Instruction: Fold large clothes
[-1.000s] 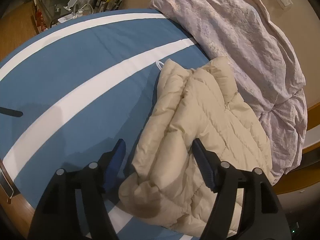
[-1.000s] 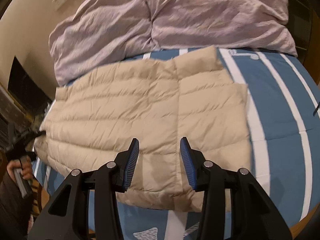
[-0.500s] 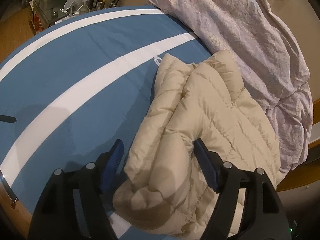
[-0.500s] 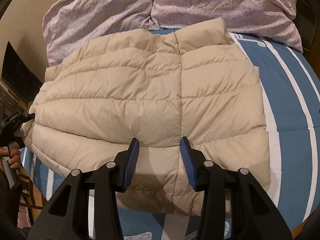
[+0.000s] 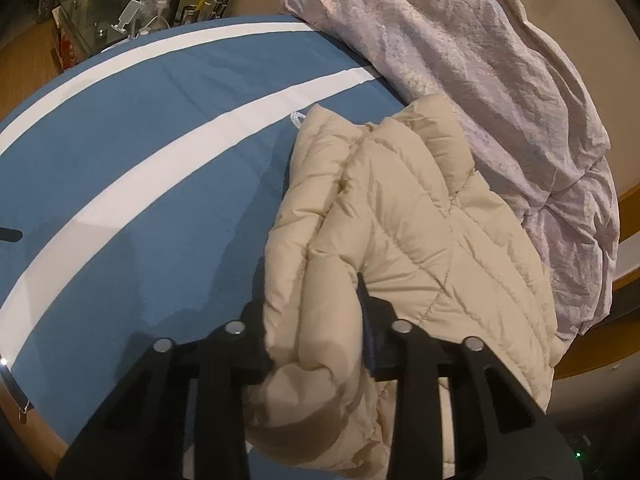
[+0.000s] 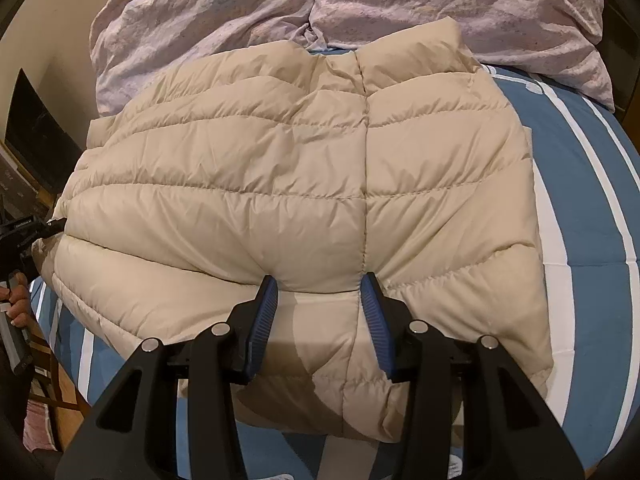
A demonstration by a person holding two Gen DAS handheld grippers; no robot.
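the beige puffer jacket (image 6: 304,184) lies already doubled on the striped bed (image 5: 140,160), left gripper (image 5: 312,320) just closed on its near corner, right gripper (image 6: 320,300) open over the hem, so probably another fold remains.

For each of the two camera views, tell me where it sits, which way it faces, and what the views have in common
Left wrist: sits on the left gripper, angled down at the bed; its jaws, just closing, pinch the beige puffer jacket at its edge.
Right wrist: sits on the right gripper, angled down across the jacket; jaws apart, fabric between them; a hand shows far left.
Shared: the jacket, the blue striped sheet and the lilac duvet.
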